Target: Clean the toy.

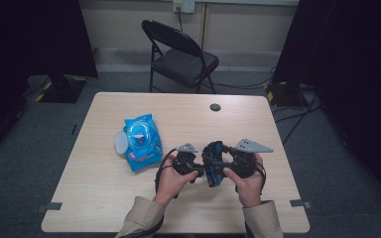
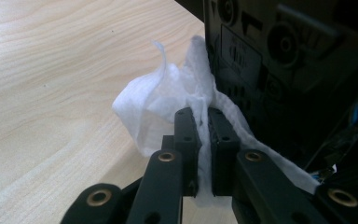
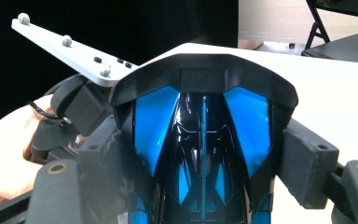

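A black object with glossy blue panels [image 1: 213,163] is held above the table's near middle. My right gripper [image 1: 222,167] is shut on it, one pad against each side [image 3: 307,161]; in the right gripper view the object [image 3: 203,121] rises between the jaws. My left gripper [image 2: 203,116] is shut on a crumpled white wipe [image 2: 154,98], which lies against the object's black side [image 2: 279,70]. From above, the left gripper [image 1: 202,169] meets the object from the left. A blue pack of wet wipes [image 1: 141,141] lies left of the hands, its white lid [image 1: 121,143] flipped open.
The wooden table [image 1: 109,198] has a round cable hole [image 1: 215,107] near its far edge. A black folding chair [image 1: 181,54] stands behind the table. Dark screens and cables flank both sides on the grey floor.
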Tool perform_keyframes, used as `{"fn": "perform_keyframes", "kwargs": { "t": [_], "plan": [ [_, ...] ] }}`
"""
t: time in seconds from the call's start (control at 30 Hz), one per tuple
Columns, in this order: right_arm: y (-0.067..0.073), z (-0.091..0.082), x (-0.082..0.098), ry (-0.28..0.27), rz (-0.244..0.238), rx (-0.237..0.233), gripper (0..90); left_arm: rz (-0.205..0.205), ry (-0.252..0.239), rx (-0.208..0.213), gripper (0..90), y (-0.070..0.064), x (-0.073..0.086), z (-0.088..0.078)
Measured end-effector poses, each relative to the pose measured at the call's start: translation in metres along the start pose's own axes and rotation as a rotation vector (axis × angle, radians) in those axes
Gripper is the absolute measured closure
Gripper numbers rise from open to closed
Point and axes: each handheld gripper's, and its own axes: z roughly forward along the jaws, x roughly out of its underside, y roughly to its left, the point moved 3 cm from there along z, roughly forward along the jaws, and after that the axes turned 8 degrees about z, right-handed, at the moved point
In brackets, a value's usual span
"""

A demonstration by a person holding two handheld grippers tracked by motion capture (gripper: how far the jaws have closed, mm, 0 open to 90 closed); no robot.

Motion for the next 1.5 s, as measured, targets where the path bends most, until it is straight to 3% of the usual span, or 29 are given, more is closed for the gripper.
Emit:
{"fn": "perform_keyframes", "kwargs": {
  "t": [0.67, 0.97, 1.27, 1.37, 1.5],
  "plan": [
    [-0.002, 0.003, -0.004, -0.006, 0.006, -0.006, 25.6, -0.004, 0.004, -0.001, 84.3, 0.001, 0.004, 0.002],
    [-0.004, -0.001, -0.006, -0.016, 0.011, 0.000, 25.7, -0.013, 0.011, 0.015, 84.3, -0.002, 0.009, 0.010],
    [-0.006, -0.008, -0.008, -0.033, 0.016, 0.003, 25.7, -0.007, 0.060, 0.029, 84.1, -0.006, 0.019, 0.018],
    [-0.006, -0.012, -0.009, -0.042, 0.017, 0.008, 25.7, -0.025, 0.055, 0.027, 84.1, -0.003, 0.021, 0.015],
    [-0.008, -0.017, -0.010, -0.055, 0.024, 0.012, 25.6, -0.032, 0.032, 0.002, 84.1, 0.004, 0.017, -0.001]
  ]
}}
